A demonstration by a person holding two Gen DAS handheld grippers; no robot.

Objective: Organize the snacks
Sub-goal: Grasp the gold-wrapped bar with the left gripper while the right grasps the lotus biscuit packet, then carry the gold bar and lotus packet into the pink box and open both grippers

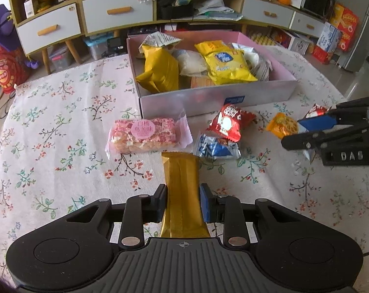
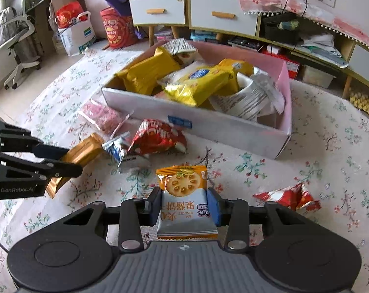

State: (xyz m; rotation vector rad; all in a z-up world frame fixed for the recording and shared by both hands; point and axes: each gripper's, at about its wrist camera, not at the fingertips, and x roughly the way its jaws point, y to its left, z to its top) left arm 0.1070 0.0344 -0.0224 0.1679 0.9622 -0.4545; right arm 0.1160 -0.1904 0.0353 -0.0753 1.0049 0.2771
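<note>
We see a living room with a low cabinet of white drawers [image 1: 48, 28] behind a table [image 1: 62, 112] under a floral cloth. Near the table's far edge stands a box [image 1: 216, 97], open at the top and heaped with snacks. We can count two yellow bags [image 1: 227, 61] and one gold bag [image 1: 160, 68]; the white wrappers beneath and beside them overlap too much for us to count.

Loose on the cloth in front of the box we count six packets. A pink bar [image 1: 141, 134] lies just before the box's left corner. A red pack [image 1: 229, 122] lies on a blue-white pack [image 1: 217, 146], hiding part of it. A second red pack [image 2: 290, 196] lies apart toward the table's right edge; in the left view the right gripper covers most of it.

The left gripper [image 1: 183, 204] has its fingers closed on a gold bar [image 1: 182, 171], one at each long side; the bar's near end runs out of sight under the gripper body. The right gripper [image 2: 184, 205] has its fingers closed on a biscuit pack [image 2: 185, 195], orange at the top and silver below, whose near edge is likewise cut off by the body. Whether either packet sits on the cloth or clear of it, we cannot tell.
</note>
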